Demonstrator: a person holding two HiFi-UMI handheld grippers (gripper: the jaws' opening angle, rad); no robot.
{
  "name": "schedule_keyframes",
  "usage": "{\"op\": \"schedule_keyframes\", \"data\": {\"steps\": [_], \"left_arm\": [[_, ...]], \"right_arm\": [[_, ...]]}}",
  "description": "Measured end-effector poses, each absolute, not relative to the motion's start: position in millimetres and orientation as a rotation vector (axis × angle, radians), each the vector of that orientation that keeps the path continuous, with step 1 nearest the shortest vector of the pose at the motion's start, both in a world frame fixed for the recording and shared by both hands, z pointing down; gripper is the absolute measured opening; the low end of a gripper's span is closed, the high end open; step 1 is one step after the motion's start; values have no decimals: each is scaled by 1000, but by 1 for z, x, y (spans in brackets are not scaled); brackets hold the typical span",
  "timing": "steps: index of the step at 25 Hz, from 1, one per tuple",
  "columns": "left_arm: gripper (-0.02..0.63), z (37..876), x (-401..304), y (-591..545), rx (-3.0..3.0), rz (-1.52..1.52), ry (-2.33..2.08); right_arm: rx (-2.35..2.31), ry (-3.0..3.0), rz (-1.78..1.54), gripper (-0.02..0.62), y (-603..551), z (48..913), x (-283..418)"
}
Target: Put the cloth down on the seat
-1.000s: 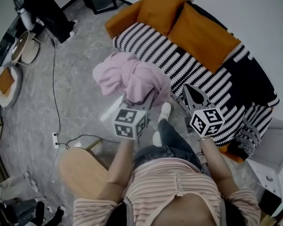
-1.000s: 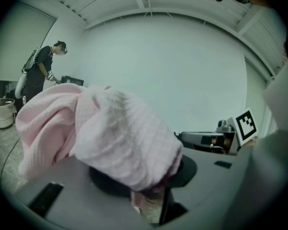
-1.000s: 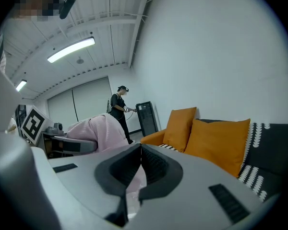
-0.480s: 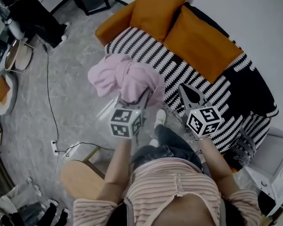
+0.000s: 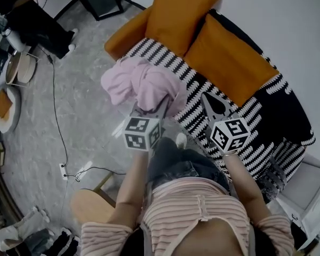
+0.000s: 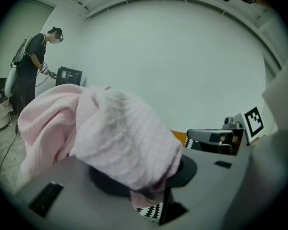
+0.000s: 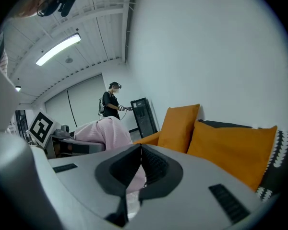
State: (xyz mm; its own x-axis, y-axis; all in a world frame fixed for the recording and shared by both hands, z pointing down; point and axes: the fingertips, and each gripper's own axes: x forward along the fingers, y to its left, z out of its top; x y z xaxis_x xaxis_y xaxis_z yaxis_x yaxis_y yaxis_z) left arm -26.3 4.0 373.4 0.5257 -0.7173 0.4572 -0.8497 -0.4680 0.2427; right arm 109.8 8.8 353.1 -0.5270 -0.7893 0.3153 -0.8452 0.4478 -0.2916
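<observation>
The left hand-held gripper is clamping a bunched pink cloth, which is hanging in the air over the front edge of the sofa, not touching its black-and-white striped seat. The right hand-held gripper is hovering over the middle of the sofa with its jaws pressed together and nothing pinched between them. Two orange cushions are leaning at the back of the sofa.

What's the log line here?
left gripper: shut on pink cloth | right gripper: shut, empty | cloth: aloft near sofa seat, not down
</observation>
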Motion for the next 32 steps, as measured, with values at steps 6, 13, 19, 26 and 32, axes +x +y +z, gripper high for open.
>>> {"op": "schedule_keyframes", "data": {"steps": [6,13,19,26,32], "left_arm": [[144,379,-27,-32,2355,459,-1264],[144,407,-24,-84,2359,524,-1184],[144,434,-31,-144,2335,564,-1110],[144,480,-38,-182,2263,603,-1046],[144,514,-45,-212,2198,620,-1003]], "right_arm": [[1471,-2539,680,9,-15,366,105],[1516,-2482,735,9,-62,385,102],[1519,-2424,791,9,-120,408,83],[1516,-2377,875,9,-160,441,57],[1494,-2320,935,9,-191,466,40]]}}
